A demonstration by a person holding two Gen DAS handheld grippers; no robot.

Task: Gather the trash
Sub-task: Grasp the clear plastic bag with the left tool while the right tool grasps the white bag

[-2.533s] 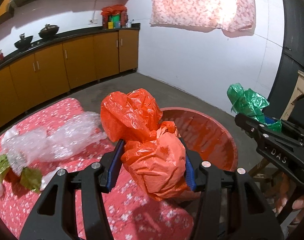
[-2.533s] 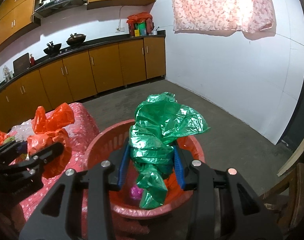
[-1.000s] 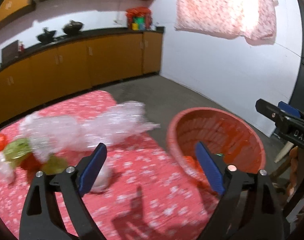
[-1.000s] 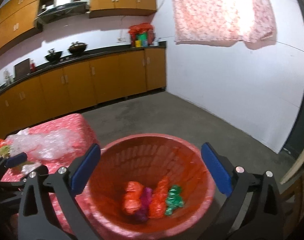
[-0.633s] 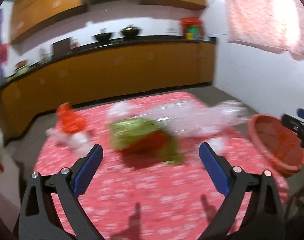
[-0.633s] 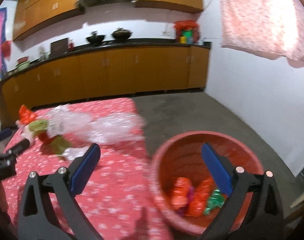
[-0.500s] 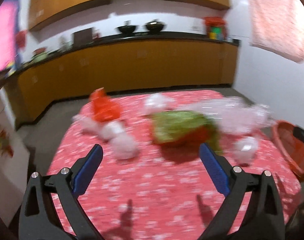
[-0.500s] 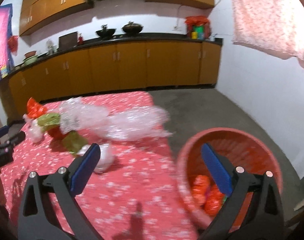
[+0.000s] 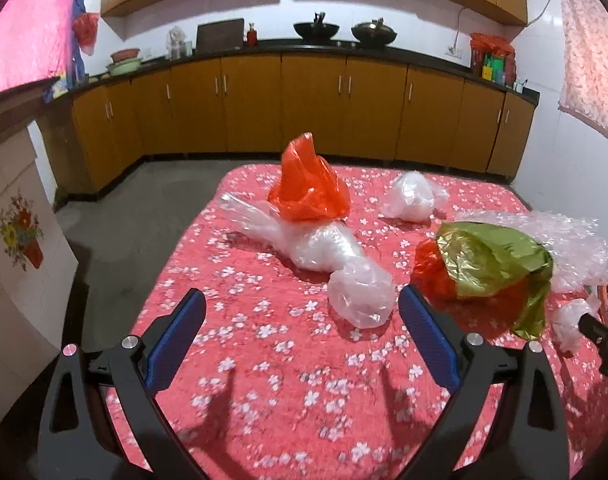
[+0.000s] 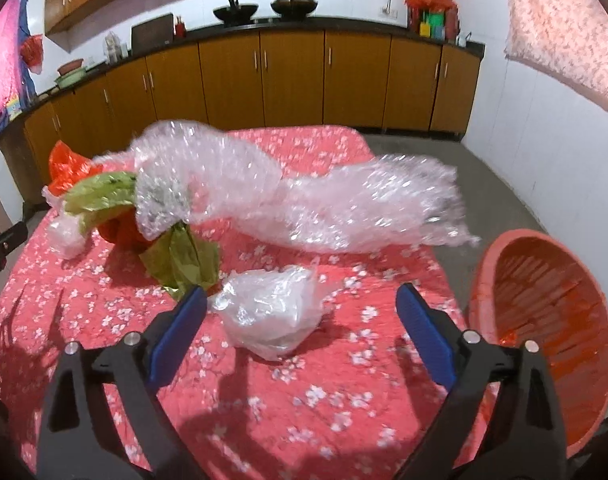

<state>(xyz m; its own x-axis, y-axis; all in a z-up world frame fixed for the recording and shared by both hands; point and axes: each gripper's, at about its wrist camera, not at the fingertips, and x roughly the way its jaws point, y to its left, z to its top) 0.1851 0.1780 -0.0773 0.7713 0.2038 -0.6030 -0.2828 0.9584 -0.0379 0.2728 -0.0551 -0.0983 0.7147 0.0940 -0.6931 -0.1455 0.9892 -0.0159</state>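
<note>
Clear plastic bag [image 10: 269, 310] sits between our closing right hand-held gripper [image 10: 299, 326]; left hand-held gripper [image 9: 301, 338] gapes empty; next, pinch it.

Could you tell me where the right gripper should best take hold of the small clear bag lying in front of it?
Grip the clear bag across its bunched middle, coming down from above and slightly behind. It lies loose and low on the cloth, already between the fingers of the right gripper, whose jaws are closing without touching it.
</note>
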